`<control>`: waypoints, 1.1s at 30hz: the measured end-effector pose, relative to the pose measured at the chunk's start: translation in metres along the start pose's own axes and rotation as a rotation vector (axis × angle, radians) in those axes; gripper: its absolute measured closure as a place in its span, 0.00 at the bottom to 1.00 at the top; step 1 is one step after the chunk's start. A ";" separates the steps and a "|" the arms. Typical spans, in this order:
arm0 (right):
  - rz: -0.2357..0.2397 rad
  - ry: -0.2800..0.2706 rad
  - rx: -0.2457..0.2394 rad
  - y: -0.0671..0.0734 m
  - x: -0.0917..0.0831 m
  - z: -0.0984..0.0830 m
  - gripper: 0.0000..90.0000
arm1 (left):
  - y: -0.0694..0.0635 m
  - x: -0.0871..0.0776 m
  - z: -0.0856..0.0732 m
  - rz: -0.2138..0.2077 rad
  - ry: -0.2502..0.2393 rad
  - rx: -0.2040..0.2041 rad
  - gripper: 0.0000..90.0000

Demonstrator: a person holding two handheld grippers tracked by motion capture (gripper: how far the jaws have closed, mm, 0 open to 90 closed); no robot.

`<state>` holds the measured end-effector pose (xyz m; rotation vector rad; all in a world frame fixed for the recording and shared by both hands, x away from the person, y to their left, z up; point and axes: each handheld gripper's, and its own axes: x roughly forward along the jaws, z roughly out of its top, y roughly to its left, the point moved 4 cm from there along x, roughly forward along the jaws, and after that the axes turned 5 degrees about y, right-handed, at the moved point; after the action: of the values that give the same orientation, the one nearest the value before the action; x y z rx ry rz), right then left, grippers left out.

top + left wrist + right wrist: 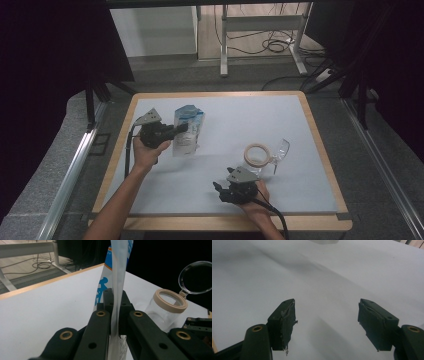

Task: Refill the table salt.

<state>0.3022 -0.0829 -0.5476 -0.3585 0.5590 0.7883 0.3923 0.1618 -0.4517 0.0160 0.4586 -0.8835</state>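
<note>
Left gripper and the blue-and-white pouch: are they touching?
Touching. In the left gripper view, the left gripper has both jaws shut flat against the pouch, which rises from between them; the high view agrees.

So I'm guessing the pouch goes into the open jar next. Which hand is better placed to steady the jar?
The right. The right gripper sits just below the jar with its jaws open and empty, while the left gripper is shut on the pouch, across the table.

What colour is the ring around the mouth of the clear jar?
Beige or pale tan. The ring around the mouth of the clear plastic jar shows best in the left gripper view.
</note>
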 end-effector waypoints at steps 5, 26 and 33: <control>-0.007 0.000 -0.007 0.001 0.002 0.003 0.34 | -0.006 0.001 0.001 -0.015 0.001 0.003 1.00; -0.041 -0.015 -0.006 0.003 0.010 0.012 0.33 | -0.044 0.014 0.005 -0.095 0.025 0.036 1.00; -0.045 -0.010 0.002 0.005 0.019 0.014 0.32 | -0.058 0.014 0.008 -0.116 0.024 0.045 1.00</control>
<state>0.3144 -0.0618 -0.5480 -0.3640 0.5404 0.7461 0.3598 0.1130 -0.4401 0.0414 0.4650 -1.0082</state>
